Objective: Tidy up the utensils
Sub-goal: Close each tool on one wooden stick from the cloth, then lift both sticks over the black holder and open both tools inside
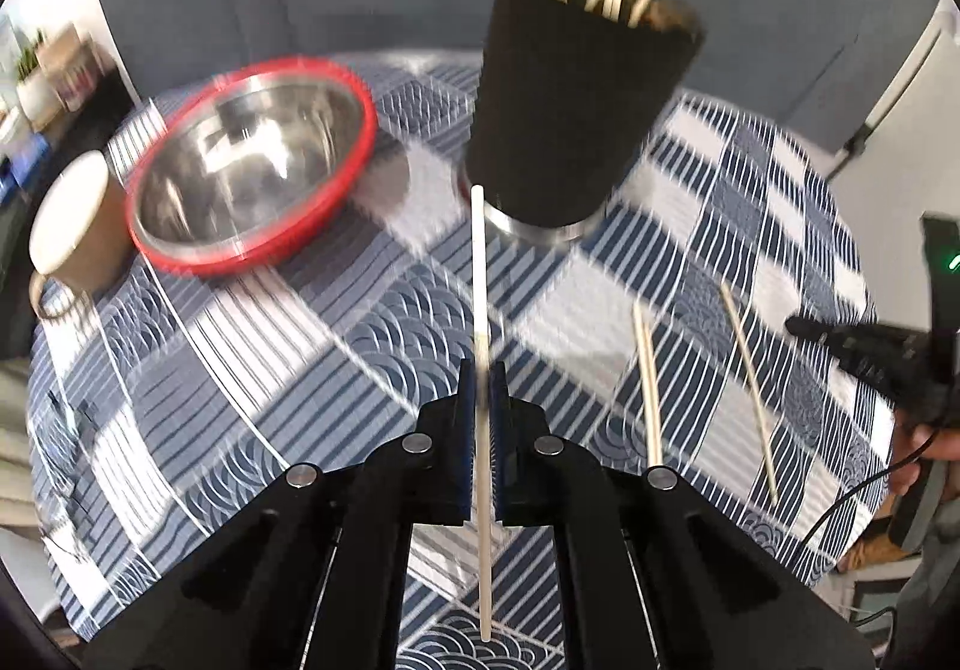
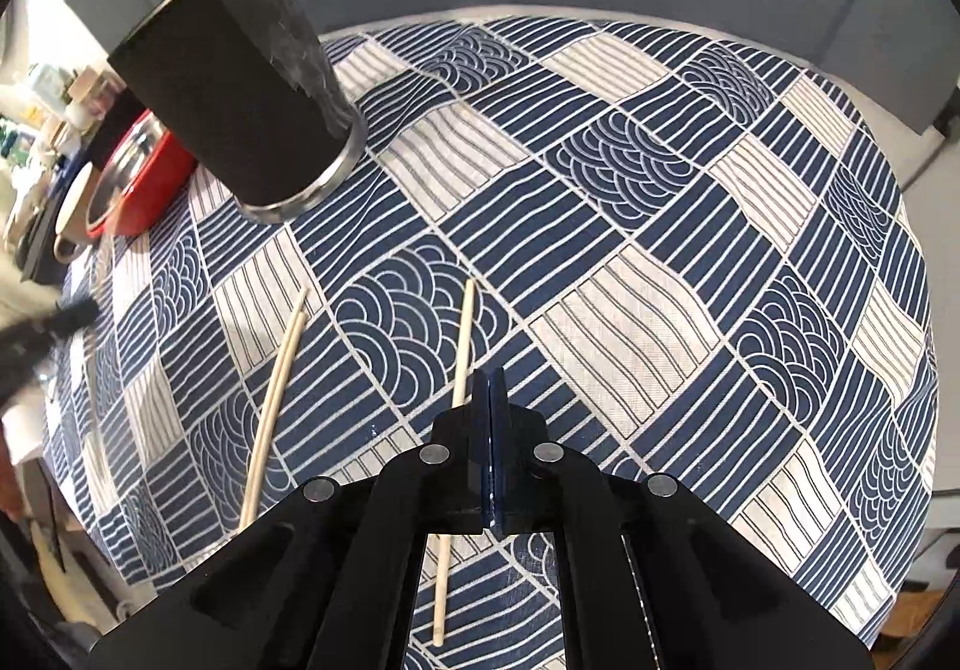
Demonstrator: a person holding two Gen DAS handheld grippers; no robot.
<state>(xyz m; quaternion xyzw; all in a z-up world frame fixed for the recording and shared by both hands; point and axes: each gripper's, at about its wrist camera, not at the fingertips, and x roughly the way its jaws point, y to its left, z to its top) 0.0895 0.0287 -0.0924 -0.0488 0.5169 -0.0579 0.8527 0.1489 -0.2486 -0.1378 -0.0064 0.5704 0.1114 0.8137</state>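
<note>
Below the cup point(image 1: 585, 87), the left gripper point(image 1: 482, 388) is clamped on one chopstick point(image 1: 478, 262) — lengthwise, ready to drop in with the rest. The right gripper point(image 2: 491, 400) is pressed together, empty — its chopstick point(image 2: 462, 346) lies just beside, likely missed.

Right claw point(image 2: 491, 391) closed empty beside a chopstick point(image 2: 463, 346) on the tablecloth point(image 2: 660, 262)

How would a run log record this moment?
left hand-held gripper: shut on chopstick | right hand-held gripper: shut, empty
</note>
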